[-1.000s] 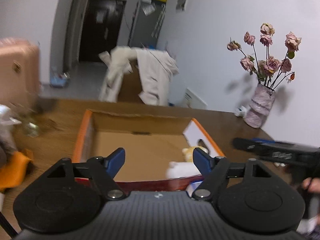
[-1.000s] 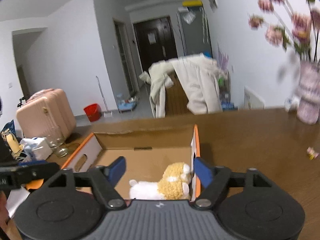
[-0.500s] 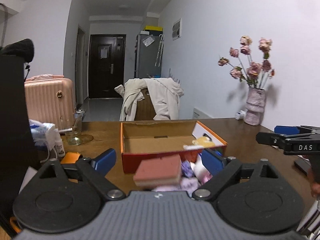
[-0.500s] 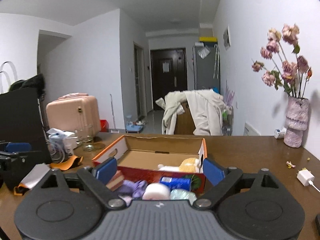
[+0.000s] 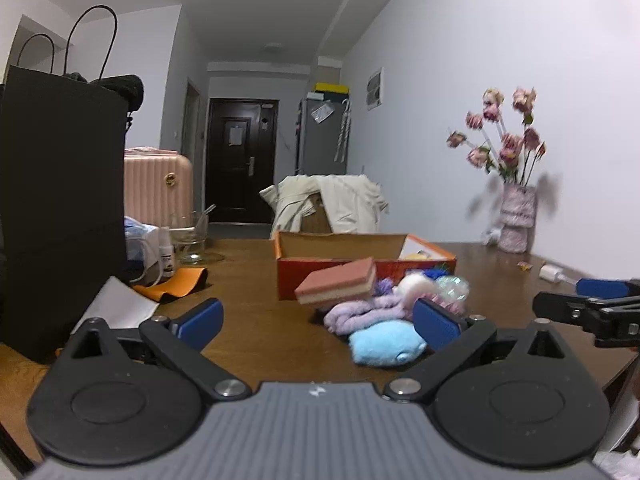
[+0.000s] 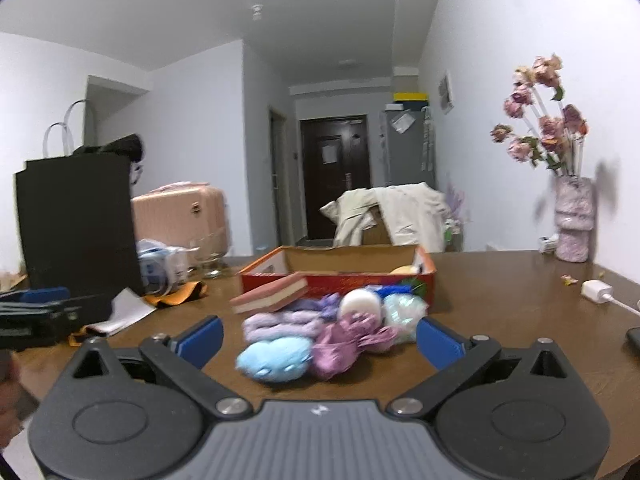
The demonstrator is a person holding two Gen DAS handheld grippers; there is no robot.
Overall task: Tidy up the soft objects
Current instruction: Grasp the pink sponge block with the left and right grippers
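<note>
Filling most of both views is a brown wooden table, with a tall black paper bag standing at its left edge and a pink suitcase on the floor behind that. Next down in size is the orange cardboard box, open on top, sitting mid-table; a yellow plush peeks over its right end, so that one's inside. A vase of dried pink roses stands by the wall on the right, well apart from the box.

Right in front of the box, on the near side, is the pile of soft stuff: a pink-and-cream sponge propped tilted on a lilac knit roll, a light blue plush nearest the camera, a mauve fabric piece touching it, a white round puff and a shiny iridescent ball behind. All of these are outside the box, resting on the table.

Both tools have just been opening, and nothing sits between the pads of either. The left gripper is spread wide with its blue fingers well apart, pile off toward its right finger. The right gripper is equally wide, hanging short of the pile, which shows between its fingers but isn't touched.

A white charger plug lies far right.
</note>
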